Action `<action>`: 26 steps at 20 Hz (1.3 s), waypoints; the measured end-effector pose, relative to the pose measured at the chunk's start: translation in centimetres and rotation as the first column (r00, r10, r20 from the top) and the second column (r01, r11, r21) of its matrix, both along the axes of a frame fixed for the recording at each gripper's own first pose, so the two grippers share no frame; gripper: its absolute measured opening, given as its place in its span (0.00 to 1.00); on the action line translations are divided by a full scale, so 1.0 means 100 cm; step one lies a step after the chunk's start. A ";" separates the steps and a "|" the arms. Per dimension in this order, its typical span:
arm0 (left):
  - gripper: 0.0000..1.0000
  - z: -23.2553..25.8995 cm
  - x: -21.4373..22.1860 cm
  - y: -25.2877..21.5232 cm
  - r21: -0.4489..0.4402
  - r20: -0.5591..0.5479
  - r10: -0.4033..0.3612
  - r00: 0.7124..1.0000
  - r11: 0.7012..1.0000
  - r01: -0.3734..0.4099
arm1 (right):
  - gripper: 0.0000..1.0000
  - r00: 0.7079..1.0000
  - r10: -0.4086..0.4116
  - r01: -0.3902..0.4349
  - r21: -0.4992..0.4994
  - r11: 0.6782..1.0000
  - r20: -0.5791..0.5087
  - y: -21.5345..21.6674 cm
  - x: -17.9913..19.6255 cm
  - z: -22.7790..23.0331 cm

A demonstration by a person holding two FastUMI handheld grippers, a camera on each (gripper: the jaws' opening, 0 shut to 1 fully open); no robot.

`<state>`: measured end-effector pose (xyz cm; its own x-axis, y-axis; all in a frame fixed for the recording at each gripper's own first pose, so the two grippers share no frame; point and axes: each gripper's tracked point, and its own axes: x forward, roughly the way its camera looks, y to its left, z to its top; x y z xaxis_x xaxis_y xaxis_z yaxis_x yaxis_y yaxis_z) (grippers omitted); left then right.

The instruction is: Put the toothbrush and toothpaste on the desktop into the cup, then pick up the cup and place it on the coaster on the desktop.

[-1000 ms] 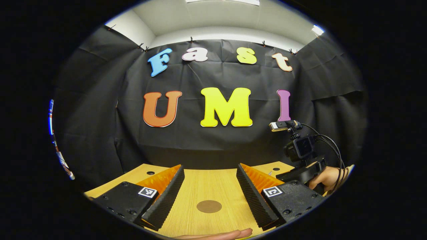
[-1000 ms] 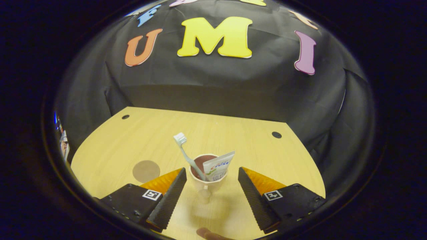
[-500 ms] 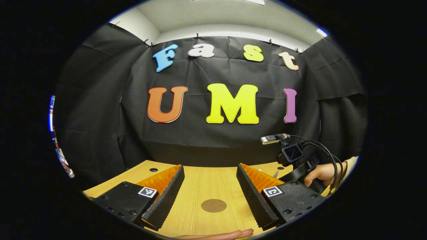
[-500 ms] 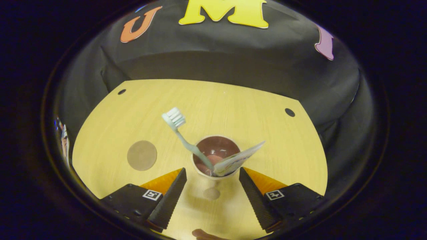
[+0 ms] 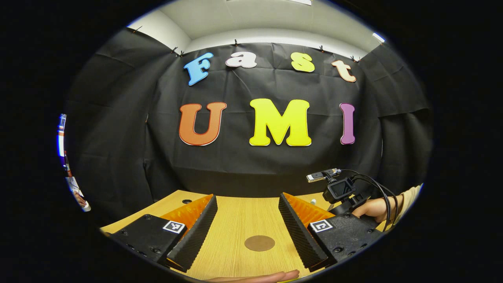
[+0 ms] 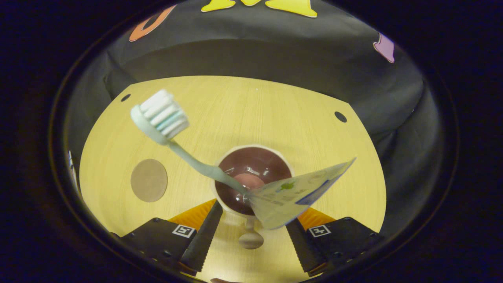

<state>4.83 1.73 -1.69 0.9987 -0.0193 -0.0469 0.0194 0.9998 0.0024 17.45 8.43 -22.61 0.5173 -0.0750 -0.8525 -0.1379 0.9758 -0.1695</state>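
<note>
We are bracketing the pale, brown-lined cup [image 6: 251, 179], with mint toothbrush [image 6: 165, 118] and toothpaste tube [image 6: 292, 192] leaning inside, between our right tool's [image 6: 251, 232] parted fingers; next, clamping and lifting toward the round brown coaster [image 6: 149, 180] on the wooden worktop [image 6: 243, 114]. Our left tool [image 5: 247, 226] is hovering spread, empty.

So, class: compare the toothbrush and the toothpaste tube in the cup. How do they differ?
The toothbrush is a thin pale green stick with a bristled head; the toothpaste tube is a broad, flat printed sheet. The toothbrush leans up and left, the tube fans right. Both stand in the cup, meeting near its bottom.
</note>
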 end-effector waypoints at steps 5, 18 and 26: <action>0.99 -0.002 0.003 0.002 -0.007 -0.004 0.004 1.000 1.000 -0.004 | 0.78 0.999 -0.037 0.037 0.009 0.999 -0.027 0.002 -0.002 -0.003; 0.99 -0.011 0.007 -0.002 -0.024 -0.028 -0.008 1.000 1.000 0.007 | 0.22 0.994 -0.054 0.065 0.105 0.992 -0.099 0.010 -0.012 -0.021; 0.99 -0.009 0.007 0.000 -0.013 -0.020 -0.002 1.000 1.000 0.002 | 0.17 0.999 -0.028 0.031 0.114 0.993 -0.029 0.005 -0.009 -0.003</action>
